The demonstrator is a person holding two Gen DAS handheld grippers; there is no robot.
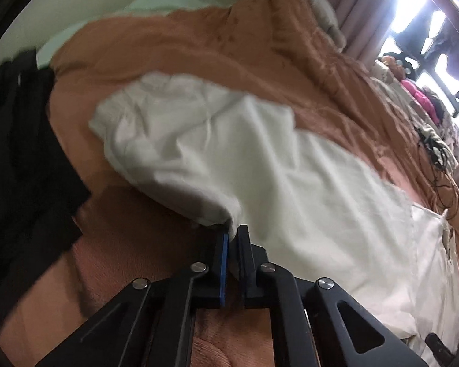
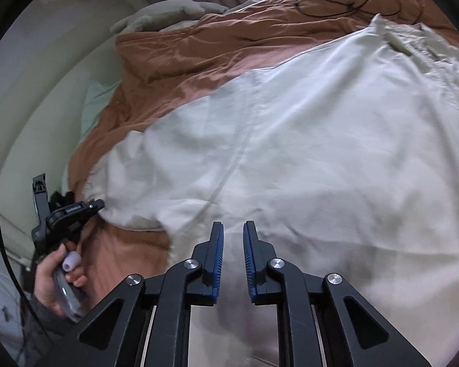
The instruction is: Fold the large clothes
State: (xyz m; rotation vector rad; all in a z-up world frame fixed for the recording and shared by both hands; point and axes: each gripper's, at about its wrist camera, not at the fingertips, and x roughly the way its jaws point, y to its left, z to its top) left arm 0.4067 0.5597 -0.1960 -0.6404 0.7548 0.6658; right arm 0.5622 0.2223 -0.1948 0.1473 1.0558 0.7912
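Left claw (image 1: pixel 232 235) pinches white garment's (image 1: pixel 260 159) corner on the orange bedspread (image 1: pixel 199 39).

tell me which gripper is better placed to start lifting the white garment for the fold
Left. The left gripper is already shut on the edge of the white garment over the orange bedspread. The right gripper hovers above the cloth with a gap between its fingers, gripping nothing.
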